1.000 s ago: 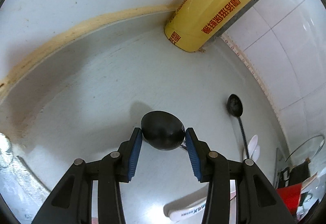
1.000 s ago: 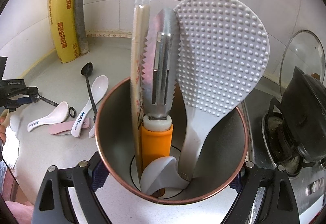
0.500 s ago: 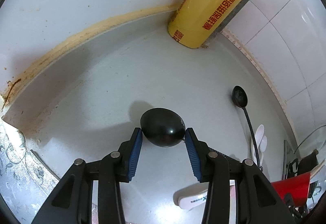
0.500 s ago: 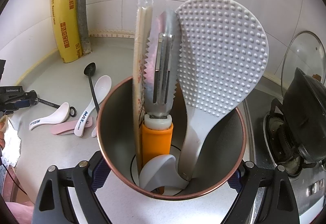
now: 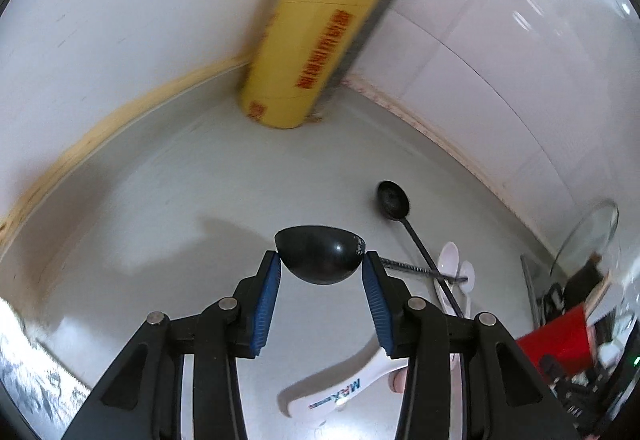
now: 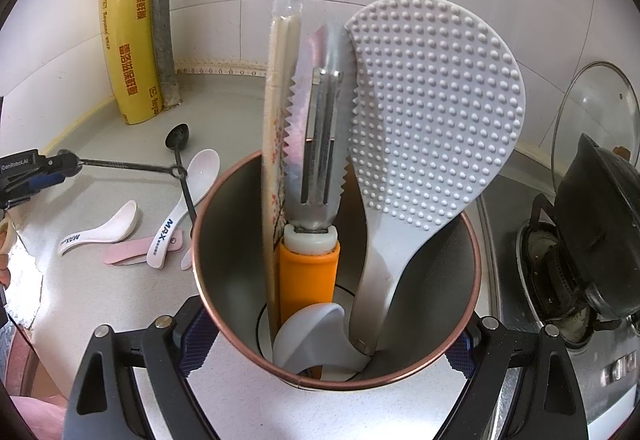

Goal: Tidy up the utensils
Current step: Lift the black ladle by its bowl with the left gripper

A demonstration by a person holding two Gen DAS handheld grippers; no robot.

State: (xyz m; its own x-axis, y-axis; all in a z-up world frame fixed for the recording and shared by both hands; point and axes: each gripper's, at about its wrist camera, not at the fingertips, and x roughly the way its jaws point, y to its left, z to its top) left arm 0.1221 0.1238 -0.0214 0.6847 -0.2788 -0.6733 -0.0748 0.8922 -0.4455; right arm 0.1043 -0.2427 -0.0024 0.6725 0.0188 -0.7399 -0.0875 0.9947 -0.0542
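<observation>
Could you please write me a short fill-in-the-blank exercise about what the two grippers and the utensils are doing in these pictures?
1. The left gripper is shut on the bowl of a ____ ladle.
2. The right gripper is clamped around a metal utensil holder that has a ____-coloured rim.
3. The dimpled white rice paddle stands ____ the holder.
4. The peeler in the holder has an ____ handle.

Missing words: black; copper; inside; orange
</observation>
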